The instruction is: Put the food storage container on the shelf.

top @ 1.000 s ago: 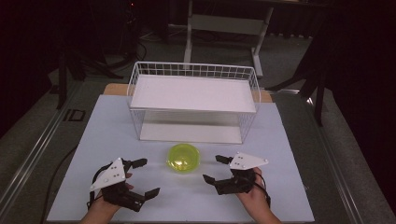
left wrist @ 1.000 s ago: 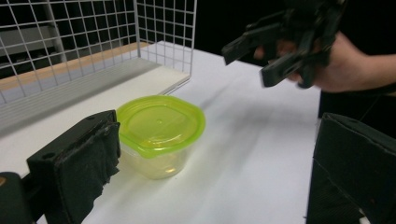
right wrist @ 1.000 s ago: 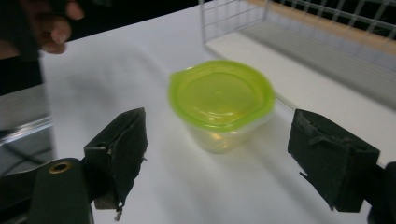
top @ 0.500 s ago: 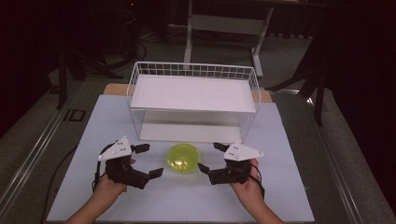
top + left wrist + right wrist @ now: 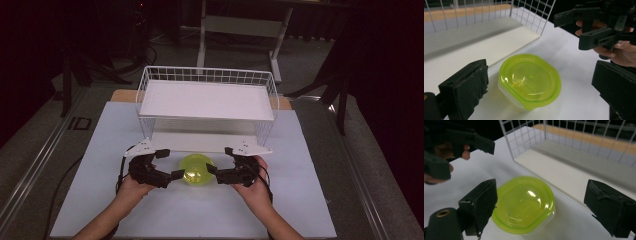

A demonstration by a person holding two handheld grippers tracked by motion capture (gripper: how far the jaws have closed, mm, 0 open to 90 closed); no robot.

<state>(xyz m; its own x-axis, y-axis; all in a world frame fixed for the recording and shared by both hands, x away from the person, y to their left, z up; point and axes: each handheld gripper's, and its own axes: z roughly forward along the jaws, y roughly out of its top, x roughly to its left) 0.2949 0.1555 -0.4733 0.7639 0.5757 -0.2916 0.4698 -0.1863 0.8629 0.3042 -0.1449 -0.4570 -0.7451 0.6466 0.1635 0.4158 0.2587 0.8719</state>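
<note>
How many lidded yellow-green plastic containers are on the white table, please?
1. The round yellow-green plastic container with its lid sits on the white table before the white wire rack, between the open left gripper and right gripper.

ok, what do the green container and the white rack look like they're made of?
Container: looks like plastic, with a glossy translucent yellow-green lid and a clearer body under it; light glints off the lid and the base shows through it.
Rack: thin white wire mesh, probably coated metal, seen in the open grid walls. Its shelf is a flat matte white panel; material unclear.

Yellow-green container (image 5: 196, 169); white wire rack (image 5: 207, 107)
</note>
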